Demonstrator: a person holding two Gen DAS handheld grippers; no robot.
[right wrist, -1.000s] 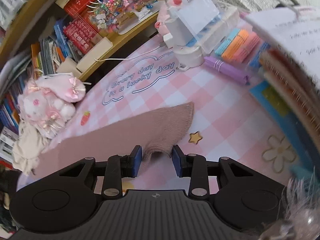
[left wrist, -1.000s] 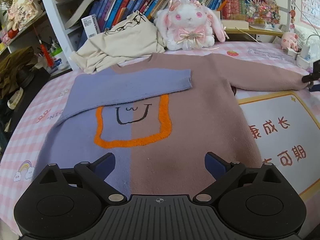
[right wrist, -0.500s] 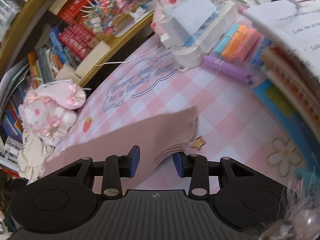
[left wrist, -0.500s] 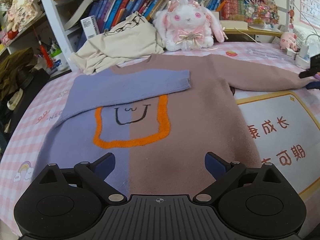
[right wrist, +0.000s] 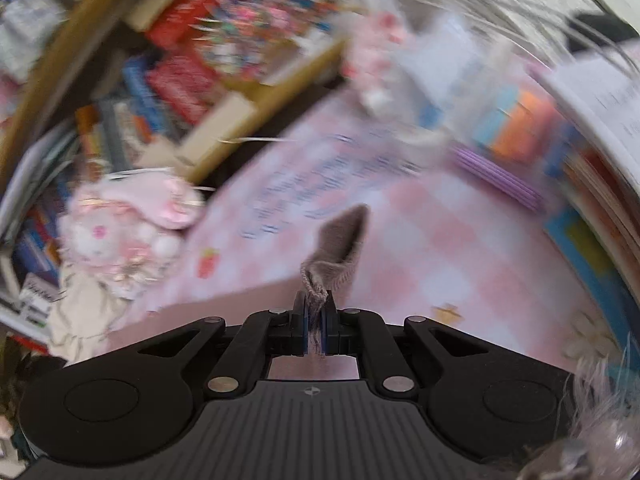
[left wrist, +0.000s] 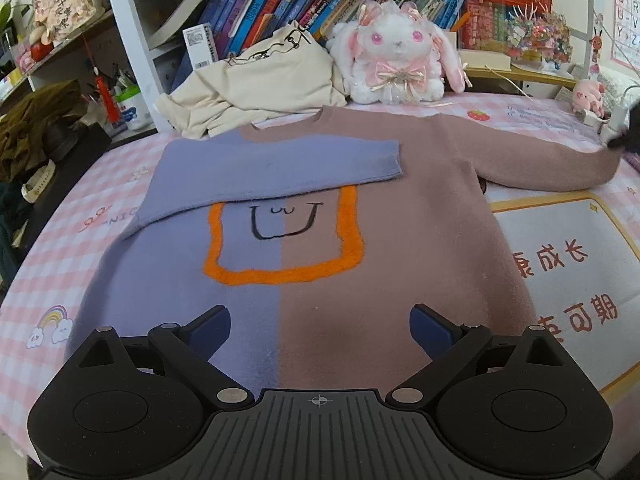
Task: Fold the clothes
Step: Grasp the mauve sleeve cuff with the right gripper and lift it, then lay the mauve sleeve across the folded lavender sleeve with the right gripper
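Right gripper (right wrist: 316, 320) clenched on the brown cuff (right wrist: 340, 248); left gripper (left wrist: 320, 324) spread wide over the sweater (left wrist: 320, 216), flat on a pink checked table (left wrist: 48, 272). Behind: plush rabbit (left wrist: 396, 56), cream clothes (left wrist: 260, 88), bookshelves (left wrist: 280, 4).

A white and pink plush rabbit (left wrist: 396, 60) sits at the far edge of the tabletop (left wrist: 100, 208), which wears a pink checked cover. Just left of it lies a crumpled cream garment (left wrist: 260, 84). Behind both, a row of books (left wrist: 280, 12) fills a shelf. A small pink toy (left wrist: 588, 94) stands far right. A white mat with orange characters (left wrist: 568, 264) lies on the right side.
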